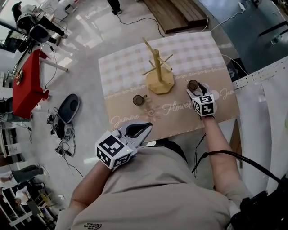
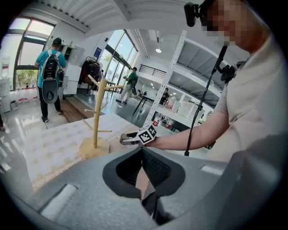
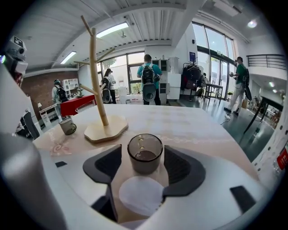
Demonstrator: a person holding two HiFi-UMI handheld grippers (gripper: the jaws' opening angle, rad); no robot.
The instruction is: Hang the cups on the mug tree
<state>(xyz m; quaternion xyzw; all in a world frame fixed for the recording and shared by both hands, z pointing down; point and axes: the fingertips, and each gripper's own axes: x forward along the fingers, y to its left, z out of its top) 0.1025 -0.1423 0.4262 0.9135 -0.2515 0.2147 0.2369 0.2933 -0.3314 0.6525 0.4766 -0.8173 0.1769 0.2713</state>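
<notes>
A wooden mug tree point(image 1: 158, 67) stands on the table point(image 1: 121, 72), its pegs bare. One dark glass cup point(image 1: 193, 85) sits upright right of the tree's base. My right gripper point(image 1: 196, 91) is open around this cup point(image 3: 145, 155), with a pad on each side and a narrow gap at both. A second dark cup point(image 1: 138, 99) stands left of the base, seen far left in the right gripper view point(image 3: 68, 126). My left gripper point(image 1: 143, 129) hovers at the table's front edge. Its jaws meet in the left gripper view point(image 2: 142, 152), with nothing between them.
The tablecloth is plaid at the back and beige with script at the front. A red table point(image 1: 28, 83) and gear with cables point(image 1: 63, 119) are on the floor to the left. A wooden pallet point(image 1: 175, 13) lies beyond the table. People stand in the hall behind.
</notes>
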